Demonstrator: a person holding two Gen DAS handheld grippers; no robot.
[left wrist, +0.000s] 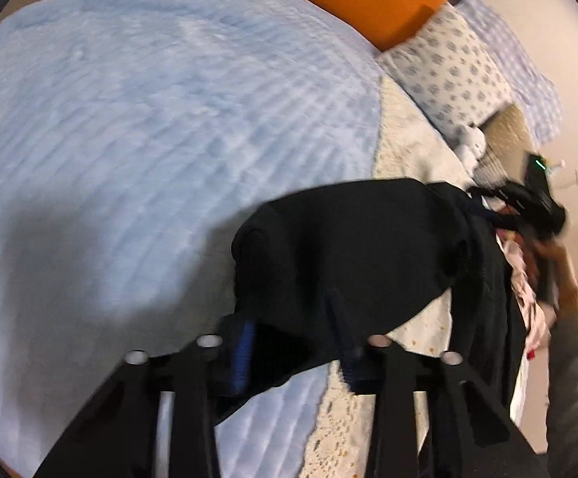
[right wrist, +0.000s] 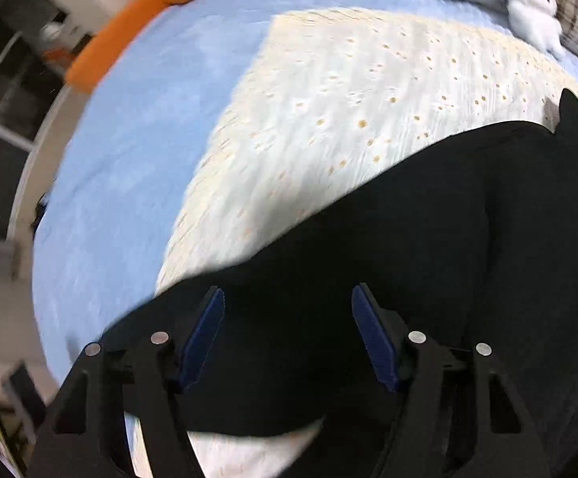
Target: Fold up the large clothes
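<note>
Blue bedspread (left wrist: 129, 119) w/ cream eyelet blanket (right wrist: 348, 99) on top, black garment (right wrist: 428, 239) bunched across blanket, left gripper (left wrist: 292, 342) pinching garment edge, right gripper (right wrist: 287, 334) jaws apart over black fabric, not gripping.

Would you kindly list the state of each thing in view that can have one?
black garment: bunched, unfolded, lying across the cream blanket.
left tongs: closing on a fold of the garment.
right tongs: open above the garment.
plush toy: lying beside the pillow.
</note>
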